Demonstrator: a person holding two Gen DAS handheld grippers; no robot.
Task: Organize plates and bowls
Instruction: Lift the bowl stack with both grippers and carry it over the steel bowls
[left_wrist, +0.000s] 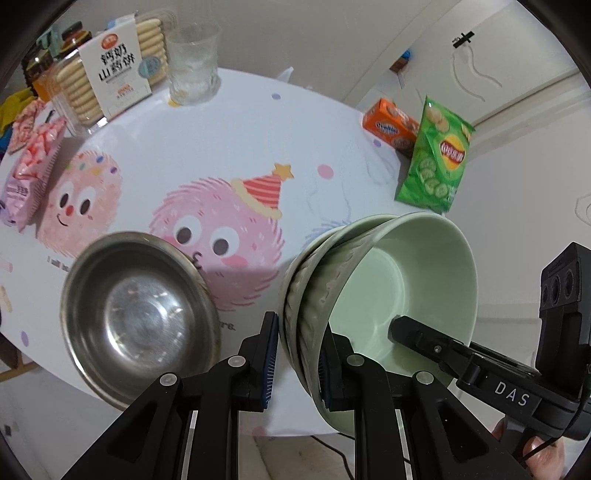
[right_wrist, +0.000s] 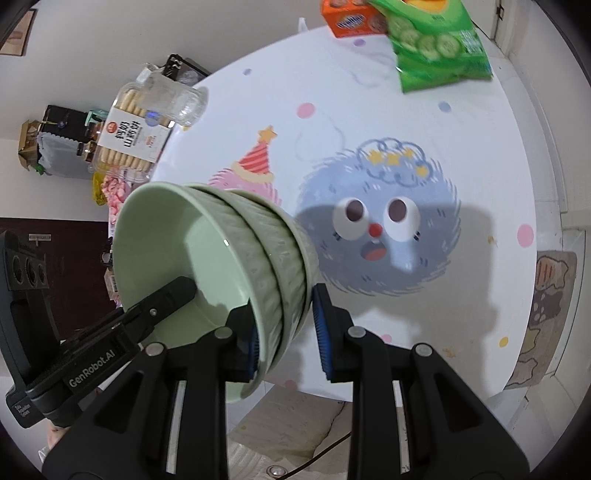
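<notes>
Both tools grip one stack of green bowls (left_wrist: 369, 295), nested and tipped on its side above the near edge of the counter (left_wrist: 295, 122). The left tool (left_wrist: 297, 363) pinches the stack's rim wall from one side, the right tool (right_wrist: 284, 332) from the opposite side, each with one finger inside the top bowl. The steel bowl (left_wrist: 140, 317) sits on the counter just left of the stack, nearer the left tool. The stack appears lifted clear, though its underside is hidden.
</notes>
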